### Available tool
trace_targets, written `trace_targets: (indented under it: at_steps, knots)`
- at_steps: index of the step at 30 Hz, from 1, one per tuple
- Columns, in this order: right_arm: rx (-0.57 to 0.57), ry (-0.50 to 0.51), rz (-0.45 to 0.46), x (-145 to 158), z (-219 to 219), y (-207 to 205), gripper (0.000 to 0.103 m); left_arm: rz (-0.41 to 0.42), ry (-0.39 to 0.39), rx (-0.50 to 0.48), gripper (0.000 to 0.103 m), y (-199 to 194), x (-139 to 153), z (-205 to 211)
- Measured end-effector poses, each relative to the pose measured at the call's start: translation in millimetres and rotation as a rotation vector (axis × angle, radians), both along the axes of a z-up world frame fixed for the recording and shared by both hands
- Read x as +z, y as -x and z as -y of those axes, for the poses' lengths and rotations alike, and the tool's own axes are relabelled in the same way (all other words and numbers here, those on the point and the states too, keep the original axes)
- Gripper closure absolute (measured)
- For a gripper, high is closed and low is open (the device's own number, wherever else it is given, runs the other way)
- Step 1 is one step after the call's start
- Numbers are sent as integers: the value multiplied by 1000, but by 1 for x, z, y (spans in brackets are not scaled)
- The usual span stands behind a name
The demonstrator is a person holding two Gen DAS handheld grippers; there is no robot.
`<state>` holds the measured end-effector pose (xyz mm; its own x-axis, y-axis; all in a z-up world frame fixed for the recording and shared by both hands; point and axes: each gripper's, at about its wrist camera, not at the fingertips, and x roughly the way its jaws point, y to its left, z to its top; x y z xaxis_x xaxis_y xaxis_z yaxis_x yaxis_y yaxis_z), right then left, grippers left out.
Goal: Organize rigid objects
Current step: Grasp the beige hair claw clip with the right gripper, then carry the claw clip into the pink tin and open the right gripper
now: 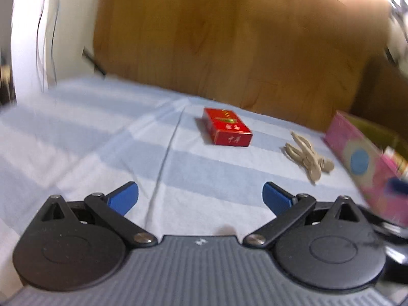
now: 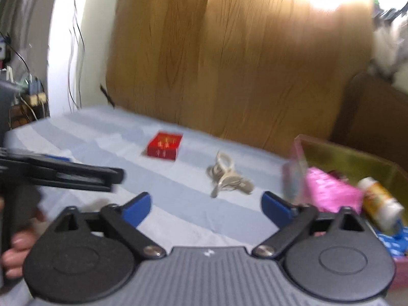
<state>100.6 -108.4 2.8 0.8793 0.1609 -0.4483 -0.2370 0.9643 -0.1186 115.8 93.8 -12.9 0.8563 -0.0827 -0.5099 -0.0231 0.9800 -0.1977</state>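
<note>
Two grippers' jaws wide, empty; red box (image 1: 227, 127), beige cord (image 1: 307, 159), pink box (image 1: 367, 163)

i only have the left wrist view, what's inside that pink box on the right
Observer: The right wrist view looks into the pink cardboard box. A crumpled pink packet lies inside.
Operator: anything else in it
Observer: Yes, a small white bottle with an orange label lies on its side beside the packet.
Operator: is the right gripper carrying something
Observer: No. The right gripper has its blue fingers spread over bare blue striped cloth, nothing between them.
</note>
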Motion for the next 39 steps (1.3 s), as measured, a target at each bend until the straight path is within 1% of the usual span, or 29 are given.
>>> trace_targets:
  at_steps: [1,3,4,5,6,7,8,10,12,13,16,18,20,21,22,26,27,28,29,31,32,33,34,36,39]
  knots:
    - [-9,-3,-29,-2,-2,-17,20,3,17,8,0,-1,0,-3]
    - [-42,-18,-88,-7,-4,-48,34,20,1,30,0,1,2,-3]
    - [-61,-34,-122,-10,-4,-62,47,27,-8,29,0,2,3,-1]
    - [-69,-53,-151,-12,-3,-73,54,30,-15,23,0,3,3,1]
    - [-75,-67,-177,-15,-1,-84,58,30,-24,16,0,3,3,4]
    - [-84,-66,-193,-18,-1,-91,65,29,-32,11,0,5,2,6]
    - [-94,-58,-202,-21,-1,-96,83,28,-39,6,0,5,2,7]
    - [-90,-84,-207,-25,5,-97,96,33,-39,-6,0,6,2,8]
    - [-87,-92,-199,-25,9,-87,96,41,-25,-21,0,4,1,3]
    - [-73,-80,-187,-25,10,-78,96,44,-13,-35,0,4,1,3]
    - [-14,-34,-164,-27,9,-37,96,44,26,-105,0,3,0,4]
    - [28,-9,-160,-32,10,0,96,43,73,-193,0,6,0,7]
    - [39,15,-140,-38,12,34,96,34,128,-306,0,12,0,13]
    - [37,26,-113,-39,14,53,96,30,152,-357,0,17,1,18]
    - [38,33,-112,-40,16,68,96,22,174,-399,0,22,2,23]
    - [23,-27,-113,-47,31,108,96,-54,323,-562,0,42,0,43]
    - [15,-38,-106,-49,35,115,96,-76,339,-582,0,43,-2,49]
    - [13,-55,-105,-49,38,119,96,-100,341,-596,8,44,-4,56]
    - [13,-79,-109,-49,42,121,96,-121,334,-607,13,43,-6,63]
    - [18,-118,-115,-50,49,124,96,-169,312,-608,33,40,-10,77]
    - [22,-123,-112,-50,49,125,96,-194,305,-602,38,38,-13,84]
    - [28,-126,-108,-51,49,128,96,-187,290,-592,44,39,-13,87]
    - [33,-126,-103,-52,49,129,96,-186,272,-585,56,38,-13,92]
    - [39,-124,-86,-53,52,131,96,-201,270,-598,58,37,-13,101]
    - [17,-130,-36,-49,60,141,96,-159,243,-623,59,39,1,111]
